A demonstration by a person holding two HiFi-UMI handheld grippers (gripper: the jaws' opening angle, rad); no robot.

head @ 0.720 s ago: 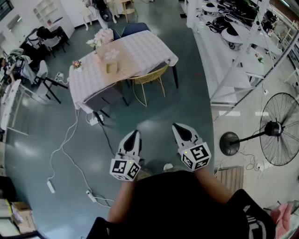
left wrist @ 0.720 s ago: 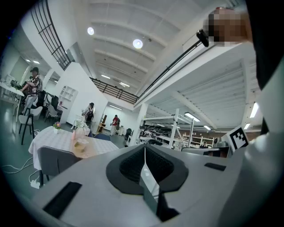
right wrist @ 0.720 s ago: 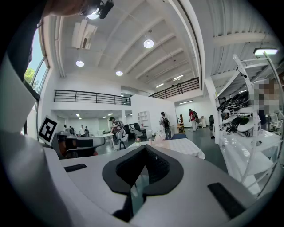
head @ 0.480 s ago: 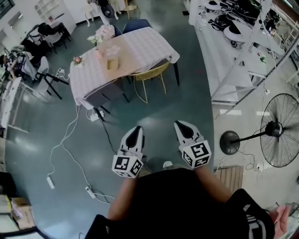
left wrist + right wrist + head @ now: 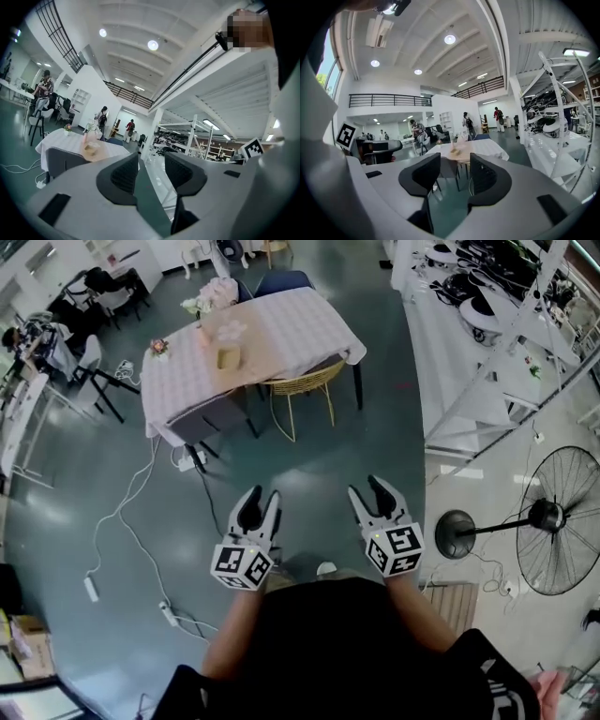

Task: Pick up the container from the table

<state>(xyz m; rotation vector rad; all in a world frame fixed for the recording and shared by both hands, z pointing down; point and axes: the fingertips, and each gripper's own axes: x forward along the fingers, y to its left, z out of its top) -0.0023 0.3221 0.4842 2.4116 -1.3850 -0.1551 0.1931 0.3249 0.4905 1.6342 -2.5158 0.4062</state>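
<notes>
The container [image 5: 225, 332] is a clear pinkish box with something tan inside. It stands on the table with a checked cloth [image 5: 291, 329], far ahead across the floor. It shows small in the left gripper view [image 5: 92, 146] and in the right gripper view [image 5: 457, 149]. My left gripper [image 5: 259, 507] and right gripper [image 5: 375, 493] hang side by side in front of my body, well short of the table. Both are open with nothing between their jaws, as the left gripper [image 5: 152, 168] and the right gripper [image 5: 454, 176] show in their own views.
A yellow wire chair [image 5: 300, 395] and a grey chair [image 5: 211, 427] stand at the table's near side. White cables and power strips [image 5: 122, 521] trail over the floor at left. A standing fan [image 5: 553, 521] and white racks [image 5: 487, 343] line the right. People stand far off.
Both grippers' jaws looked together before and now stand apart. The left gripper has shifted a little to the left, and the table sits slightly higher in the head view.
</notes>
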